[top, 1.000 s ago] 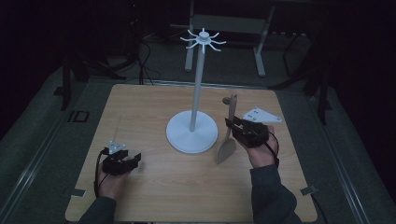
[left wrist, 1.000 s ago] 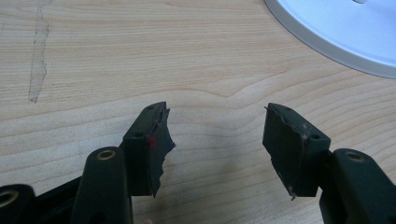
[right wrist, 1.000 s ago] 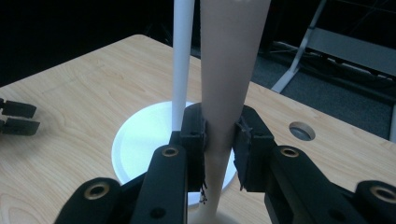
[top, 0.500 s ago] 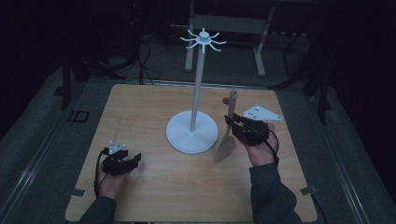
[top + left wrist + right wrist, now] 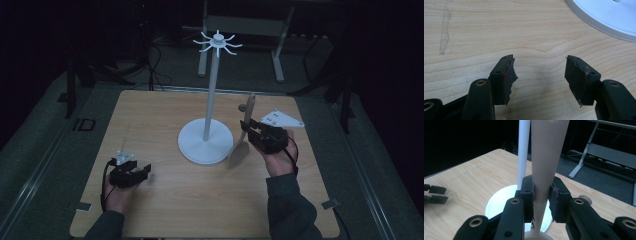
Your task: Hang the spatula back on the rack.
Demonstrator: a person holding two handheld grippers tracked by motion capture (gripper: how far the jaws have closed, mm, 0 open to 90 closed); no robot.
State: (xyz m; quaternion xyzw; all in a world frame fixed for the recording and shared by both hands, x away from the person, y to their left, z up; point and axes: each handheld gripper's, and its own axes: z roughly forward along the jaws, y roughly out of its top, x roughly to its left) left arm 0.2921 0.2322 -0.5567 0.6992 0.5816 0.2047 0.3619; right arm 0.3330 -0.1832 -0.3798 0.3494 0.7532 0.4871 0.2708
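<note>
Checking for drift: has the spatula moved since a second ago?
No. The spatula, held in the right gripper, sits unchanged beside the stand.

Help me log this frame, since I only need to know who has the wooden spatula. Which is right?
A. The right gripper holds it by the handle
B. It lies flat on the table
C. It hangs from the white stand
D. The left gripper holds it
A: the right gripper has its jaws shut on the spatula handle, beside the stand; the left gripper is open over bare table.
</note>
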